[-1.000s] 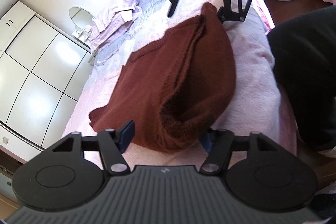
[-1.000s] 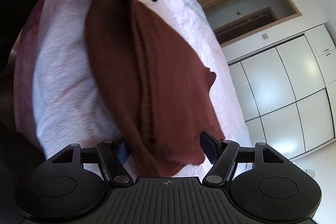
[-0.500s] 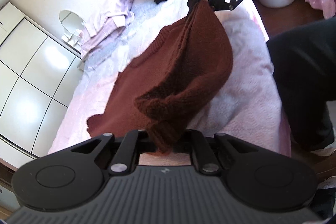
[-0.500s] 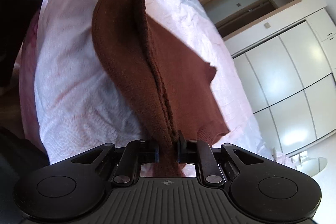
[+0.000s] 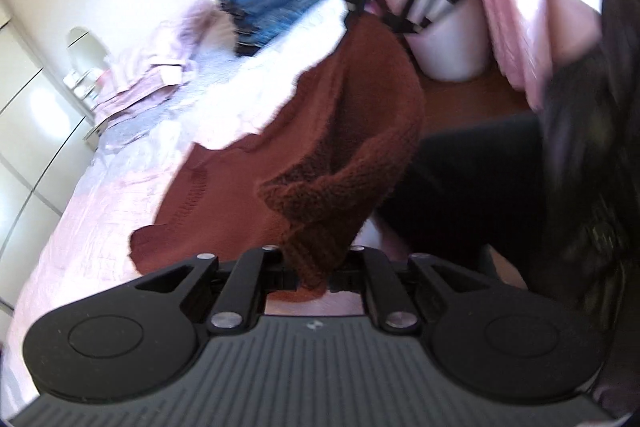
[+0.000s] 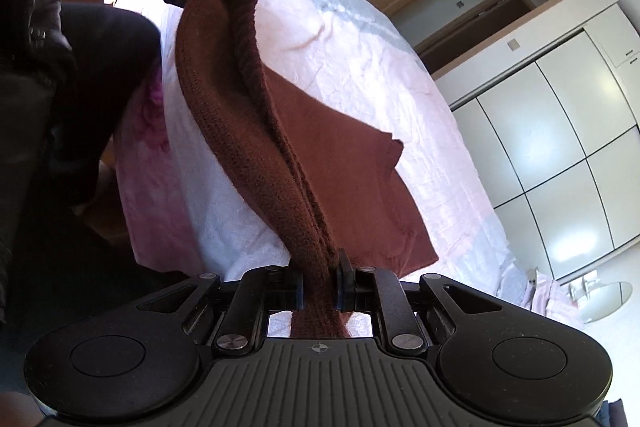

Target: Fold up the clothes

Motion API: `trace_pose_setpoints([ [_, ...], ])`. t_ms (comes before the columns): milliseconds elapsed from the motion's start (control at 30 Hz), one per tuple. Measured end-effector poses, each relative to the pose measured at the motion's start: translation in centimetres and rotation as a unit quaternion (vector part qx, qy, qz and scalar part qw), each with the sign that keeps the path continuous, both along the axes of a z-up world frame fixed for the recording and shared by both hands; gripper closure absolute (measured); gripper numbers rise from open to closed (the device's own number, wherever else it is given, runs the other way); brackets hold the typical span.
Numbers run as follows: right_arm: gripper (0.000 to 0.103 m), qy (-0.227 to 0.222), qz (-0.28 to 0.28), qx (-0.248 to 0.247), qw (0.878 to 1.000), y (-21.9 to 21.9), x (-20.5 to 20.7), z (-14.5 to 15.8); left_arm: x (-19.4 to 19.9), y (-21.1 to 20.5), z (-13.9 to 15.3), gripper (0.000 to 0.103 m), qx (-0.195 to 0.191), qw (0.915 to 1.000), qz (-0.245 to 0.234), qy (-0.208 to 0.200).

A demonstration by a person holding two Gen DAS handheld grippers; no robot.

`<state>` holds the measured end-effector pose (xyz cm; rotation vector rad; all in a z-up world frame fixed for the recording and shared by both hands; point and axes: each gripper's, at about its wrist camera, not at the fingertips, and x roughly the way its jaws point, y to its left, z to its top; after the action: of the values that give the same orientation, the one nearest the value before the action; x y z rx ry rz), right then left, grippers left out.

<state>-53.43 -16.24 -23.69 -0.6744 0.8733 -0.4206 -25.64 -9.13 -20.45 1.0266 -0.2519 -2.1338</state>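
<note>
I am holding one brown sweater (image 6: 256, 131) with two claws. My right claw (image 6: 320, 285) is pinching one end of its bunched edge, and my left claw (image 5: 310, 269) is pinching the other end. The edge is stretching straight from claw to claw, lifted above the bed (image 6: 360, 67). The rest of the sweater is hanging down onto the bed, away from the person. One sweater, two claws, both squeezing tight.

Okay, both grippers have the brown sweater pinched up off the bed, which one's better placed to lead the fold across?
Likely neither alone. The left gripper and right gripper are each shut on opposite ends of the brown sweater, its edge taut between them. The rest lies on the bed, so both probably carry it across together.
</note>
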Motion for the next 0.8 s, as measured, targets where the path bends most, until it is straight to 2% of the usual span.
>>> trace_pose_setpoints([
  [133,0.091,-0.032,-0.014,0.015,0.999,-3.7,1.3,3.9,2.0,-6.2,3.5,0.095,0.022,0.996,0.059,0.063],
  [267,0.091,-0.051,-0.03,0.058,0.997,-10.8,3.8,7.5,4.1,-14.4,4.7,0.093,0.052,0.9881,0.11,0.095],
  [333,0.091,-0.052,-0.043,0.089,0.994,-15.2,5.7,8.0,5.0,-18.6,3.9,0.093,0.071,0.9831,0.132,0.105],
  [400,0.091,-0.048,-0.054,0.125,0.989,-19.5,7.4,7.3,6.1,-22.8,2.2,0.091,0.103,0.9763,0.151,0.116],
  [500,0.09,-0.044,-0.073,0.184,0.979,-26.0,9.6,5.0,8.5,-28.8,-2.0,0.085,0.163,0.9579,0.19,0.141],
  [533,0.09,-0.058,-0.082,0.207,0.973,-27.2,9.5,4.2,9.6,-30.5,-3.6,0.084,0.187,0.9492,0.206,0.146],
  [600,0.087,-0.091,-0.099,0.253,0.958,-29.3,9.0,2.9,11.3,-33.4,-6.6,0.075,0.228,0.9309,0.236,0.162],
  [667,0.073,-0.124,-0.117,0.298,0.939,-31.4,8.6,1.6,12.9,-34.5,-7.5,0.072,0.244,0.9153,0.242,0.209],
  [700,0.068,-0.14,-0.125,0.32,0.929,-32.5,8.3,0.9,13.5,-34.7,-7.7,0.072,0.249,0.909,0.244,0.229],
  [767,0.055,-0.172,-0.142,0.364,0.904,-34.6,7.8,-0.4,14.3,-34.6,-7.6,0.071,0.253,0.9018,0.245,0.251],
  [800,0.055,-0.188,-0.15,0.385,0.891,-35.6,7.6,-1.1,14.5,-34.7,-7.6,0.071,0.254,0.8989,0.246,0.258],
])
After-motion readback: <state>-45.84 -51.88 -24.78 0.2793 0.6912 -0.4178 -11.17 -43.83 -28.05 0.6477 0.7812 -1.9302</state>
